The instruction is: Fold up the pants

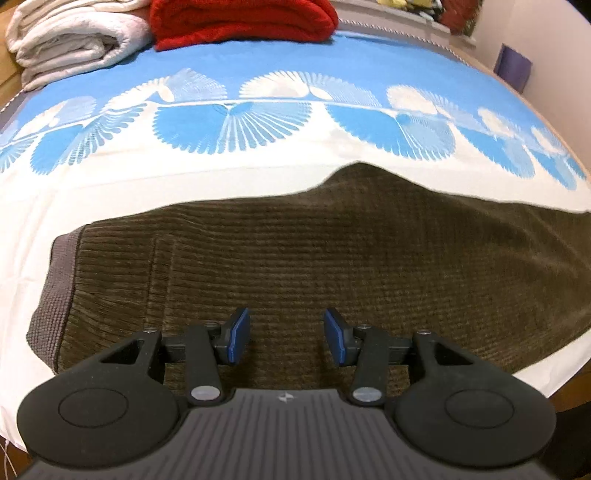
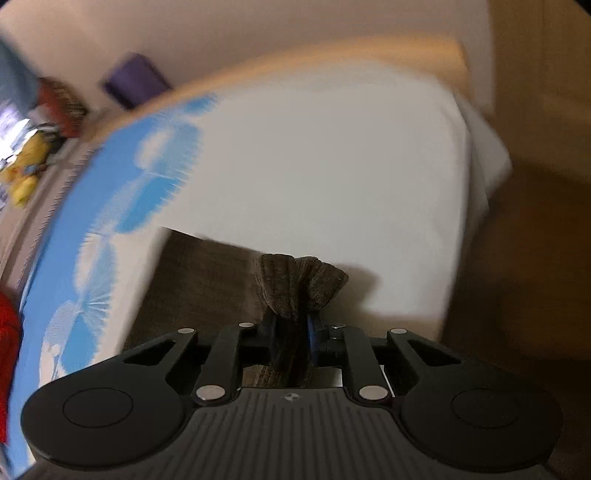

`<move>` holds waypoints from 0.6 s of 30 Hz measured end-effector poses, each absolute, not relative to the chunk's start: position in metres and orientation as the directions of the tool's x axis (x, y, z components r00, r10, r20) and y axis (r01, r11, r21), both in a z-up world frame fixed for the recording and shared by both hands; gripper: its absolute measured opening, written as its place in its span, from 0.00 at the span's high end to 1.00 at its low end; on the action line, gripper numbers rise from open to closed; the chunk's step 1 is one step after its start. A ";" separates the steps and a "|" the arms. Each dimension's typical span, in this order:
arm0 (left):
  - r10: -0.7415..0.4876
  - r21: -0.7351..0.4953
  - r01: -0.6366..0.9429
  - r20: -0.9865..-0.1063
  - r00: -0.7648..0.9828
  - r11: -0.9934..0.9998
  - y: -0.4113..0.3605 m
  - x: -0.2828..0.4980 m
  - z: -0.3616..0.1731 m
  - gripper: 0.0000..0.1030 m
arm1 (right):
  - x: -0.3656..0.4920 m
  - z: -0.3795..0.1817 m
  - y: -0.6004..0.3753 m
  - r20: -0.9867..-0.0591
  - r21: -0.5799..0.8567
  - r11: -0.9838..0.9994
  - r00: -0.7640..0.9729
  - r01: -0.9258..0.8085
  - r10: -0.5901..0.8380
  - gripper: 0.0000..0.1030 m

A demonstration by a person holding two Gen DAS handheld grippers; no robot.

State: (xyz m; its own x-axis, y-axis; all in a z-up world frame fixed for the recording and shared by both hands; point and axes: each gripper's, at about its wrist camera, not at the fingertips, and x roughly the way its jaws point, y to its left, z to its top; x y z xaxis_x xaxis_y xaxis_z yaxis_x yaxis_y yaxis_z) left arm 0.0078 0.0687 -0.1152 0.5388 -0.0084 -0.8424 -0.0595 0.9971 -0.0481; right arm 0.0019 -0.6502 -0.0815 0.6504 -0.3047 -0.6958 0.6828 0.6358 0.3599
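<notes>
Brown ribbed pants (image 1: 295, 266) lie flat across the bed, their grey waistband (image 1: 55, 291) at the left in the left wrist view. Above them hovers my left gripper (image 1: 287, 338), open, its blue pads (image 1: 238, 336) apart with nothing between them. In the right wrist view, which is blurred, my right gripper (image 2: 291, 332) is shut on a bunched end of the pants (image 2: 299, 280), lifted off the sheet. The rest of the cloth (image 2: 199, 280) trails down to the left under it.
The bed has a white and blue patterned sheet (image 1: 258, 122). A folded white blanket (image 1: 74, 37) and a red one (image 1: 243, 22) lie at the far side. A purple object (image 1: 513, 68) stands by the wall. The bed's corner (image 2: 480, 155) drops off at the right.
</notes>
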 end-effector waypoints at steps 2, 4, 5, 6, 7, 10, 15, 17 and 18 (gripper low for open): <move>-0.004 -0.055 -0.077 -0.840 0.543 0.996 0.076 0.005 -0.113 0.52 | 0.008 -0.050 -0.606 -0.601 0.299 0.743 0.723 0.599 -0.341 0.85; -0.002 -0.061 -0.090 -0.840 0.543 0.994 0.081 0.002 -0.112 0.52 | 0.012 -0.018 -0.538 -0.474 0.193 0.866 0.816 0.462 -0.330 0.86; -0.002 -0.064 -0.095 -0.839 0.544 0.993 0.085 -0.001 -0.111 0.52 | 0.011 -0.007 -0.502 -0.414 0.136 0.912 0.859 0.386 -0.302 0.86; -0.002 -0.066 -0.098 -0.839 0.544 0.993 0.088 -0.003 -0.112 0.52 | 0.006 0.002 -0.464 -0.353 0.076 0.950 0.899 0.303 -0.258 0.86; 0.000 -0.066 -0.103 -0.840 0.543 0.992 0.092 -0.005 -0.112 0.52 | -0.002 0.008 -0.420 -0.293 0.005 0.979 0.936 0.204 -0.194 0.86; 0.008 -0.066 -0.119 -0.844 0.536 0.991 0.104 -0.011 -0.113 0.52 | -0.033 0.002 -0.309 -0.204 -0.164 0.982 0.977 -0.089 0.054 0.85; 0.004 -0.082 -0.140 -0.849 0.529 0.987 0.123 -0.015 -0.113 0.52 | -0.061 -0.084 -0.179 -0.497 -0.301 0.788 0.794 -0.536 0.350 0.82; -0.007 -0.100 -0.149 -0.852 0.524 0.984 0.128 -0.015 -0.113 0.52 | -0.063 -0.142 -0.152 -0.722 -0.273 0.672 0.608 -0.688 0.329 0.81; -0.011 -0.107 -0.155 -0.852 0.523 0.982 0.130 -0.016 -0.113 0.52 | -0.066 -0.158 -0.147 -0.774 -0.266 0.638 0.555 -0.723 0.305 0.80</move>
State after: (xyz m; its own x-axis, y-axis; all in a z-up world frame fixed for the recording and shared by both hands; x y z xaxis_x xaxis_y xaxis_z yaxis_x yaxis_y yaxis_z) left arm -0.0162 0.1301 -0.1134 0.5227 -0.0106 -0.8524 -0.1551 0.9821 -0.1073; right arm -0.0655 -0.1470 -0.1582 0.5546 0.3052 -0.7741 -0.7228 0.6376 -0.2664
